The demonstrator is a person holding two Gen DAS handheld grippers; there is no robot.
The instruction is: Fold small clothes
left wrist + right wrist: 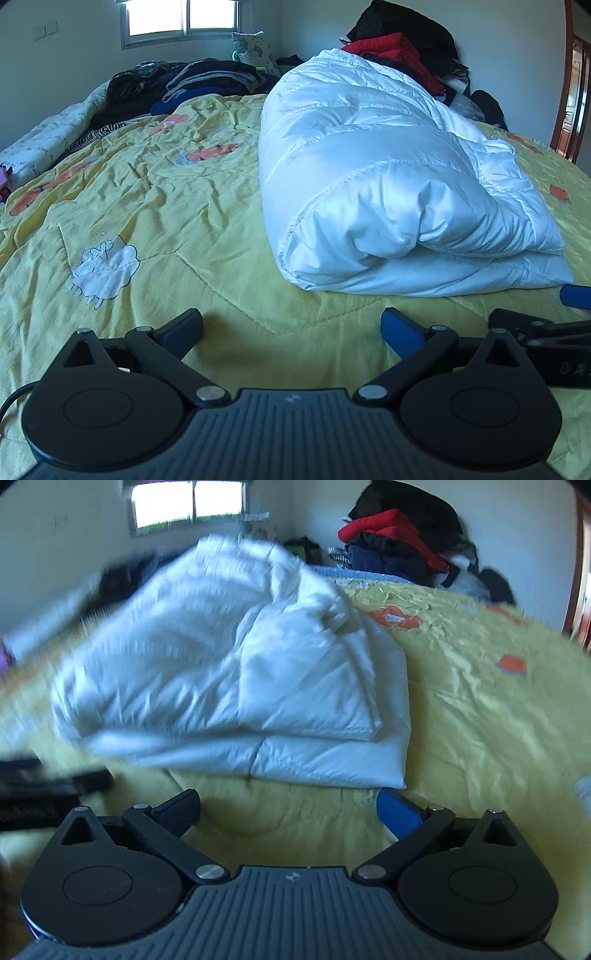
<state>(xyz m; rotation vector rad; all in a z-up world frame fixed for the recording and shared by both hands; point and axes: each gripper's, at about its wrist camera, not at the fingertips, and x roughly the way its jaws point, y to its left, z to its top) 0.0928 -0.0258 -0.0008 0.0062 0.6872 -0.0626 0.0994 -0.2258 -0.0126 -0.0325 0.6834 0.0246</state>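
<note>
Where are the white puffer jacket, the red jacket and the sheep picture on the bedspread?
white puffer jacket [369,177]: left wrist view, its folded quilted top.
red jacket [391,48]: left wrist view, its top in the far clothes pile.
sheep picture [105,267]: left wrist view, its white woolly body.

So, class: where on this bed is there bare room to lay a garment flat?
Free: the yellow quilt left of the white jacket, and the strip between it and the open left claw. Crowded: the far edge, under the dark pile and red pile.

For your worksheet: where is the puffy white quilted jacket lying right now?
The puffy white quilted jacket lies folded on the yellow bedspread, right of centre in the left wrist view, before the red garment.
</note>
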